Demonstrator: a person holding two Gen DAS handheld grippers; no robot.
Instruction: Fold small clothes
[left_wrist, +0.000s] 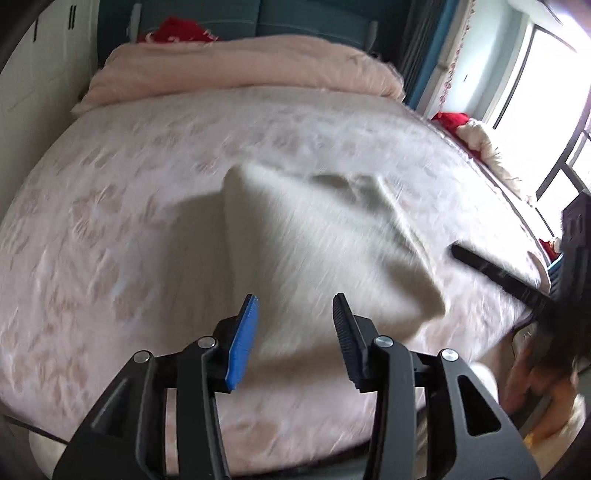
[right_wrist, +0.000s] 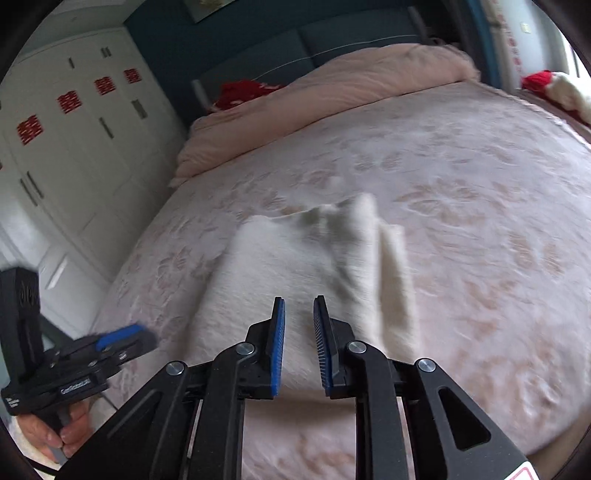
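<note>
A white garment (left_wrist: 317, 243) lies partly folded and rumpled on the pink patterned bed (left_wrist: 129, 192). It also shows in the right wrist view (right_wrist: 295, 266), on the same bed (right_wrist: 480, 221). My left gripper (left_wrist: 295, 306) is open and empty, above the garment's near edge. My right gripper (right_wrist: 299, 308) is open with a narrower gap, empty, over the garment's near edge. The right gripper shows in the left wrist view (left_wrist: 517, 280) at the right. The left gripper shows in the right wrist view (right_wrist: 122, 339) at the lower left, off the bed's side.
A rolled pink quilt (left_wrist: 243, 66) lies across the bed's far end, with red fabric (left_wrist: 177, 31) behind it. White wardrobe doors (right_wrist: 74, 147) stand left of the bed. A window (left_wrist: 546, 92) and red and cream cloth (left_wrist: 465, 129) are on the right.
</note>
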